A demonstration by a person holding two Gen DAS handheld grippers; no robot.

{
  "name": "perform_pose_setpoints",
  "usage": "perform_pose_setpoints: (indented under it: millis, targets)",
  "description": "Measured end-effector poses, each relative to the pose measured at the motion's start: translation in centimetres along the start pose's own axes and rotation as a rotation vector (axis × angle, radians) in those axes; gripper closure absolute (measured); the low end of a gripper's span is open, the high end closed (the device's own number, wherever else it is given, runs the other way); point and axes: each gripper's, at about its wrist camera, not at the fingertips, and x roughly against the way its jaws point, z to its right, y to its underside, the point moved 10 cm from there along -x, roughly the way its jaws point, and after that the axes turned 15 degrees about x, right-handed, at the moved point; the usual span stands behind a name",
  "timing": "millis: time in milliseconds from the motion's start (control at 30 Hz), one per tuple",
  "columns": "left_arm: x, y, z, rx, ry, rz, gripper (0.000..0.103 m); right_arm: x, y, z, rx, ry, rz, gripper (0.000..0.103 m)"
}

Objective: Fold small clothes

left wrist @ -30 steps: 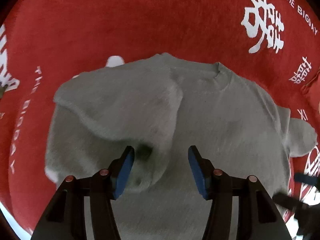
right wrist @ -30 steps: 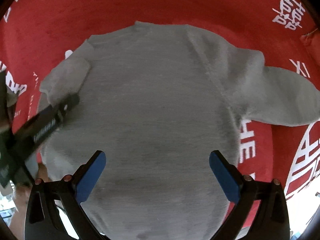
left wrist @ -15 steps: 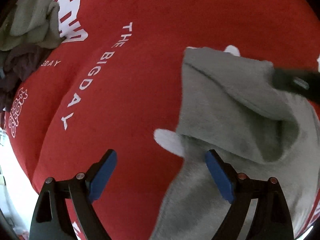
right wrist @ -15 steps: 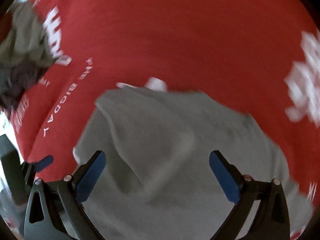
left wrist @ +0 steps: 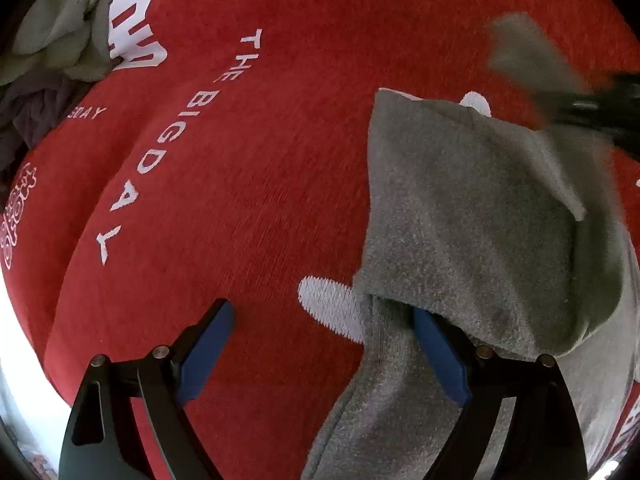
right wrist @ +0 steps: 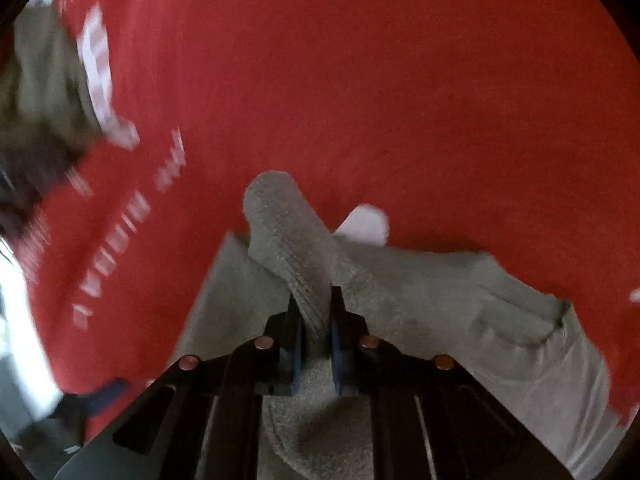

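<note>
A small grey sweater point(left wrist: 472, 240) lies on a red cloth with white lettering point(left wrist: 240, 160), one sleeve folded over its body. My left gripper point(left wrist: 320, 344) is open and low at the sweater's left edge, its right finger tucked under the folded part. My right gripper point(right wrist: 314, 320) is shut on a ribbed grey cuff point(right wrist: 288, 240) of the sweater and holds it lifted above the body point(right wrist: 460, 312). In the left wrist view the right gripper shows blurred at the far right point(left wrist: 592, 108).
A heap of olive and dark clothes point(left wrist: 52, 60) lies at the far left on the red cloth; it also shows blurred in the right wrist view point(right wrist: 36, 100). The cloth's bright edge runs along the lower left point(left wrist: 16, 340).
My right gripper has gone from wide open to shut on the sweater's cuff and raised it. My left gripper has swung to the sweater's left edge and stays open.
</note>
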Motion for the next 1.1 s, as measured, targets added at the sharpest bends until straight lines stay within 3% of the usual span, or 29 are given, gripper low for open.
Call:
perform_pose_setpoints:
  millis: [133, 300, 367, 400, 433, 567, 667, 700, 767, 800, 900, 1000, 1100]
  targets:
    - [-0.1, -0.1, 0.0, 0.004, -0.017, -0.005, 0.012, 5.7, 3.3, 5.7, -0.177, -0.007, 0.093, 0.091]
    - [0.1, -0.4, 0.2, -0.025, -0.045, -0.013, 0.012, 7.9, 14.6, 14.3, -0.575, -0.006, 0.094, 0.081]
    - [0.5, -0.5, 0.2, -0.046, -0.046, -0.025, 0.012, 7.8, 19.2, 15.6, -0.678, -0.020, 0.036, 0.057]
    - [0.9, -0.5, 0.2, -0.059, -0.041, -0.029, 0.012, 7.8, 20.9, 15.7, -0.708, -0.032, 0.012, 0.033]
    - [1.4, -0.4, 0.1, -0.070, -0.033, -0.034, 0.012, 7.7, 21.9, 15.4, -0.733, -0.054, 0.008, 0.025]
    - [3.5, -0.9, -0.2, -0.090, -0.025, -0.027, 0.012, 8.2, 23.4, 15.1, -0.845, -0.173, 0.069, 0.025]
    - [4.0, -2.3, 0.8, -0.076, -0.018, 0.003, 0.012, 7.6, 23.6, 16.1, -0.933, -0.204, 0.098, 0.025]
    - [3.7, -2.6, 1.4, -0.071, -0.020, 0.003, 0.012, 7.5, 23.6, 16.5, -0.950, -0.204, 0.099, 0.030]
    - [2.8, -3.2, 3.1, -0.071, -0.017, 0.004, 0.012, 7.2, 22.8, 16.9, -0.956, -0.195, 0.073, 0.078]
    - [2.3, -3.5, 4.0, -0.082, -0.028, 0.018, 0.012, 7.1, 22.4, 17.1, -0.943, -0.203, 0.055, 0.095]
    - [1.3, -4.3, 5.8, -0.120, -0.075, 0.060, 0.012, 7.3, 19.6, 16.9, -0.837, -0.222, 0.051, 0.095]
    - [0.5, -4.9, 5.4, -0.109, -0.117, 0.086, 0.012, 10.0, 14.2, 17.0, -0.670, -0.271, 0.205, 0.095]
    - [-0.8, -5.0, 3.6, -0.087, -0.166, 0.068, 0.012, 11.0, 12.7, 18.3, -0.599, -0.251, 0.274, 0.095]
